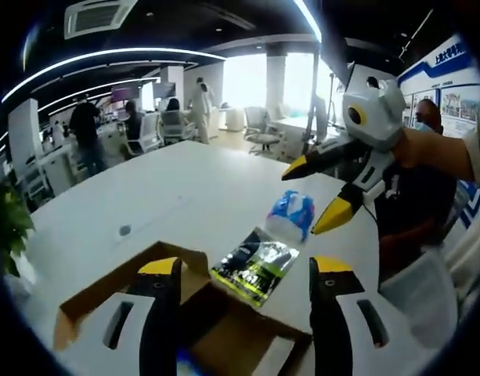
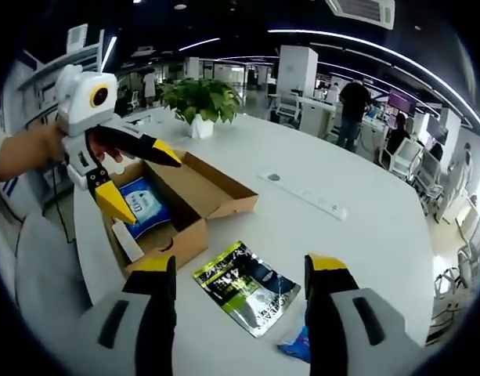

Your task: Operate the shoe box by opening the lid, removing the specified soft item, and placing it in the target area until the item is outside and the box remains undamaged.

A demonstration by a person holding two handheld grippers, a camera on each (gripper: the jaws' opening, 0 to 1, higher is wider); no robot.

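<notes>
White table (image 2: 365, 227), open-plan office: desks, swivel chairs, several people standing far off, ceiling light strips. One potted plant (image 2: 201, 99) at the table's far end in the right gripper view.

Count: one cardboard shoe box (image 2: 194, 205), lid folded open. Soft packs, three: one blue pack (image 2: 145, 205) inside the box; one green-black foil pack (image 2: 247, 287) flat on the table just beside the box; one blue-white pack (image 1: 293, 215) on the table next to the foil one.

Two grippers, both with jaws spread, grasping nothing. Left gripper (image 2: 142, 176) hovers over the open box, tips above the blue pack. Right gripper (image 1: 322, 197) hangs above the blue-white pack, not touching.
</notes>
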